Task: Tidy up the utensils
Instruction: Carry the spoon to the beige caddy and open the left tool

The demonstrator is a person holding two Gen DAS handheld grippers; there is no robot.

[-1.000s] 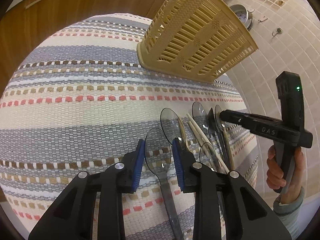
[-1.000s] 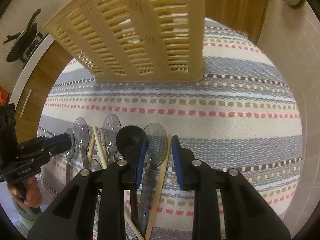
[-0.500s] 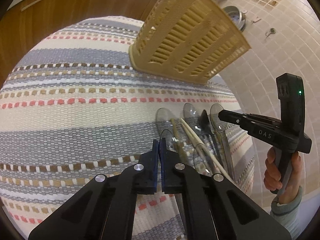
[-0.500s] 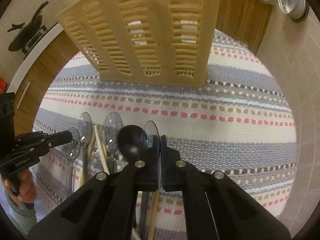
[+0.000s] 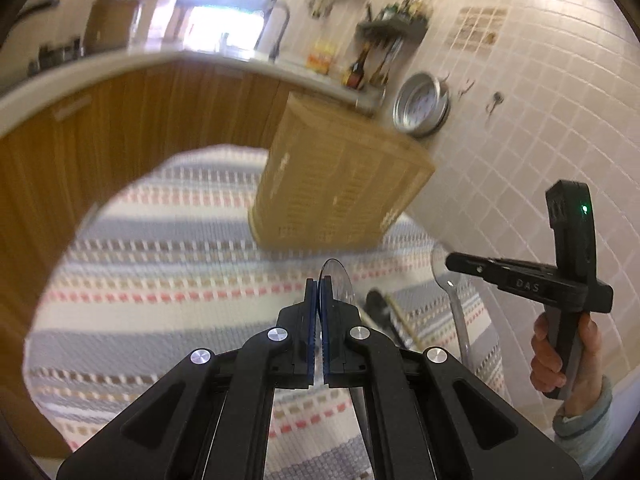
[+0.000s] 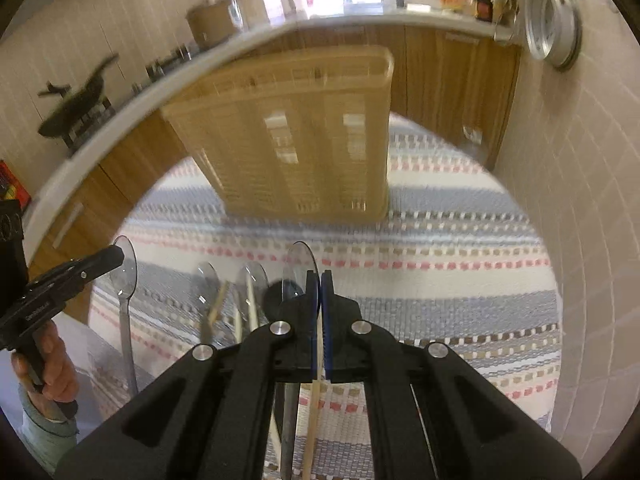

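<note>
Two tools: the left tool (image 5: 319, 285) clamped one clear spoon (image 5: 337, 281), the right tool (image 6: 320, 280) another clear spoon (image 6: 298, 270) with a chopstick (image 6: 313, 412); one beige basket (image 6: 296, 136) stood far. "DAS" marked one tool.

A coarse woven cloth (image 6: 440, 288) in grey, cream and red stripes is seen. The slatted basket (image 6: 304, 136) looks like matt beige plastic. The spoon (image 6: 300, 268) appears clear and glossy. Each claw is made of matt black plastic with blue pads (image 5: 325, 300).
</note>
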